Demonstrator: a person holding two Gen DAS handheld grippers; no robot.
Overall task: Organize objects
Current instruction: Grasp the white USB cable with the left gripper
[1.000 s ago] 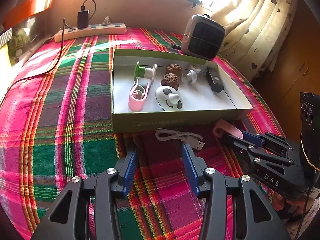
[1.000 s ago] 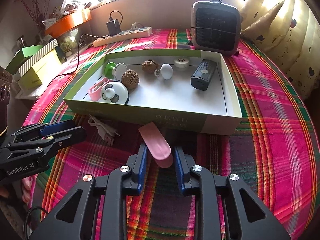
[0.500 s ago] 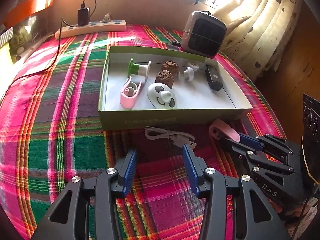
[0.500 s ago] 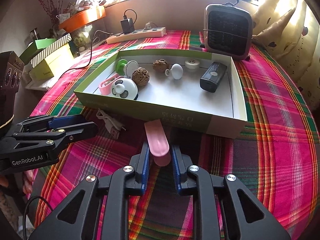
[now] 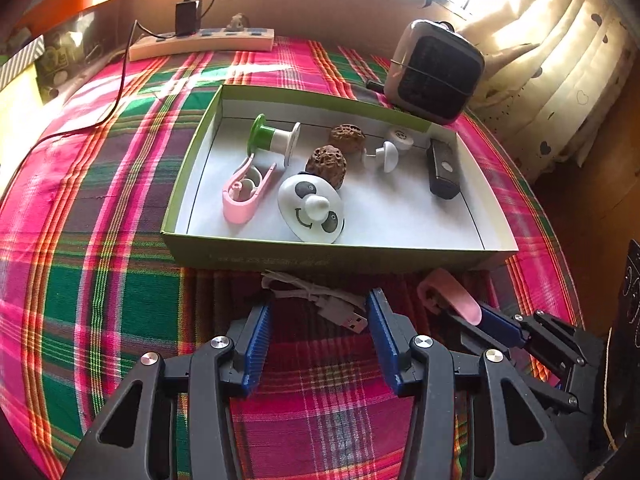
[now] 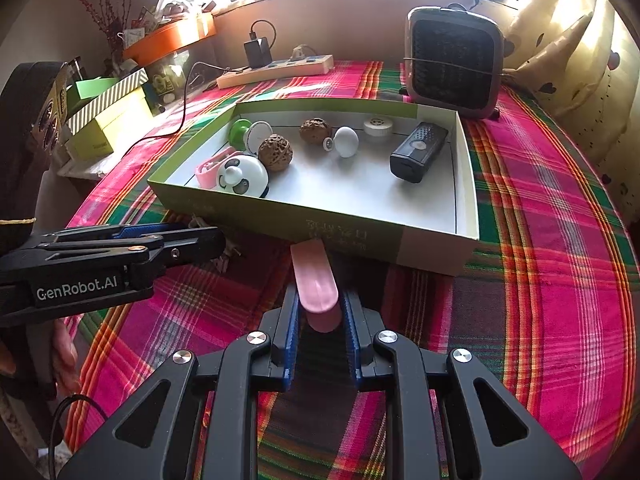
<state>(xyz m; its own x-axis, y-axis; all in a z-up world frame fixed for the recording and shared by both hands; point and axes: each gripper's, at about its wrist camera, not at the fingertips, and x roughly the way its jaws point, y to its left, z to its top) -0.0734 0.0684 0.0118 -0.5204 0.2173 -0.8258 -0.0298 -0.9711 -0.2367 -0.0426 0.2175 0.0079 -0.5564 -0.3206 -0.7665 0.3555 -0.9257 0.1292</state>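
A green box [image 5: 280, 254] [image 6: 360, 236] with a white floor holds a panda toy [image 5: 311, 208], a pink clip [image 5: 244, 192], a green and white spool [image 5: 274, 138], two walnuts [image 5: 326, 160], a white knob [image 5: 384, 156] and a black device [image 5: 442, 168]. A white USB cable [image 5: 316, 298] lies on the plaid cloth in front of the box. My left gripper [image 5: 318, 320] is open, its fingers on either side of the cable's plug end. My right gripper [image 6: 320, 316] is shut on a pink clip [image 6: 314, 280] just in front of the box wall; the clip also shows in the left wrist view [image 5: 448, 294].
A small grey heater [image 6: 454, 60] stands behind the box. A power strip [image 6: 276, 70] with a charger lies at the back. Boxes [image 6: 108, 120] and an orange tray [image 6: 168, 38] sit at the far left. Curtains [image 5: 560, 60] hang at the right.
My left gripper has moved forward to the USB cable, which now lies between its fingers. My right gripper stays shut on the pink clip and has moved closer to the box.
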